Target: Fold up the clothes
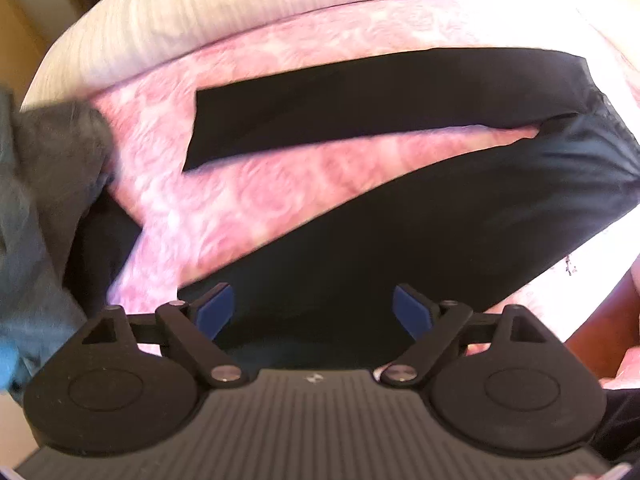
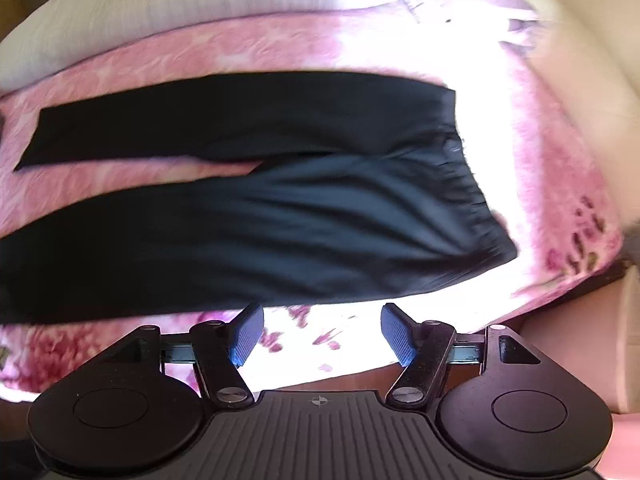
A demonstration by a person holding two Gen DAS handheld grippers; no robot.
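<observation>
Black trousers lie spread flat on a pink floral bedspread that covers a bed, and every place below is given relative to them. In the left wrist view, a heap of grey clothing sits just beyond their leg ends, at the left edge. The two legs part in a narrow V, pink cloth showing between them, and join at the gathered waistband on the right. A pale ribbed cushion runs along the far side of the trousers. The left claw hangs over the near leg, its blue pads wide apart and gripping nothing. The right claw hovers just off the near edge of the trousers, over the bedspread, equally wide apart and with nothing between its pads.
</observation>
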